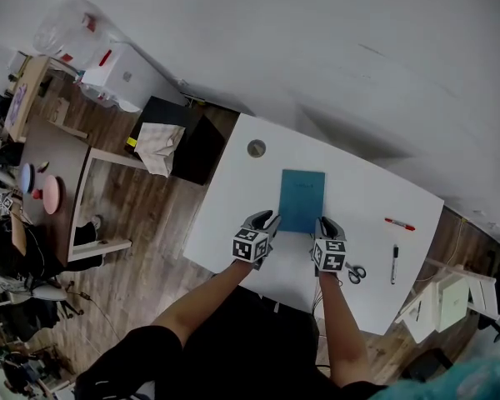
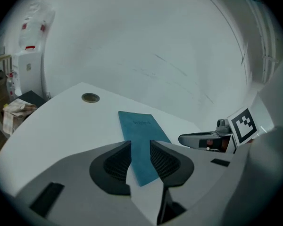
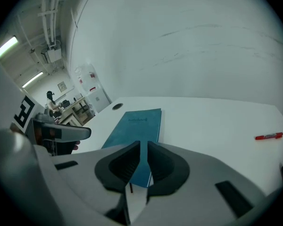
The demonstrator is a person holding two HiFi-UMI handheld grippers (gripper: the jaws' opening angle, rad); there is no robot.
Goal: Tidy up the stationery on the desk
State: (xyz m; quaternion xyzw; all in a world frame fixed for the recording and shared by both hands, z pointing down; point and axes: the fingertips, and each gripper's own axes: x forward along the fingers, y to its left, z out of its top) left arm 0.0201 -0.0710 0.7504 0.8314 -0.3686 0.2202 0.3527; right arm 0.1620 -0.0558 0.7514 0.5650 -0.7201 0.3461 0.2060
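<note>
A teal notebook (image 1: 302, 198) lies flat in the middle of the white desk (image 1: 233, 223). My left gripper (image 1: 267, 221) hovers at its near left corner, jaws a little apart with nothing held; through the gap shows the notebook (image 2: 139, 126). At the near right corner my right gripper (image 1: 327, 223) has its jaws drawn to a thin slit, empty, with the notebook (image 3: 137, 126) just beyond. A red pen (image 1: 399, 224) lies to the right, with a black marker (image 1: 394, 263) and small scissors (image 1: 356, 272) nearer me.
A round grommet (image 1: 257, 148) sits in the desk's far left part. Left of the desk, on the wooden floor, stand a black box (image 1: 179, 136) and a white frame (image 1: 96, 202). A white chair (image 1: 446, 302) is at the right corner.
</note>
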